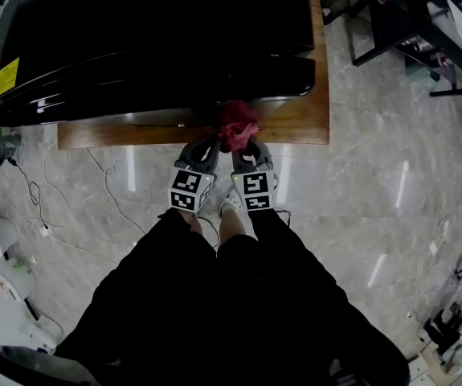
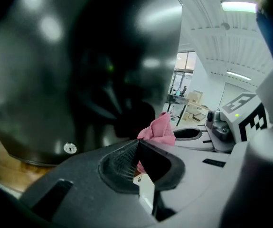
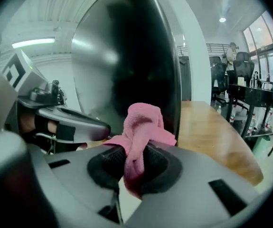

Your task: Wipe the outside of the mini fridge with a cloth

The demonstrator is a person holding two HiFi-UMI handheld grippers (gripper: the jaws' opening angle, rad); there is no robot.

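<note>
Right hand-held gripper is clamped on the pink cloth. Left hand-held gripper is closed and empty, just beside it. The black fridge on the desk stands straight ahead, with the cloth right at its front face.

Under you lay a glossy grey marble-patterned floor, crossed by bright streaks of reflected light. A wooden desk stood just ahead of you, its top bare at the right end. White cables trailed over the floor to your left, near a white appliance. Dark-framed furniture stood further off to your right. On that side were tall windows, office chairs and a black table bearing bottles. Long strip lights ran along the white ribbed ceiling.
</note>
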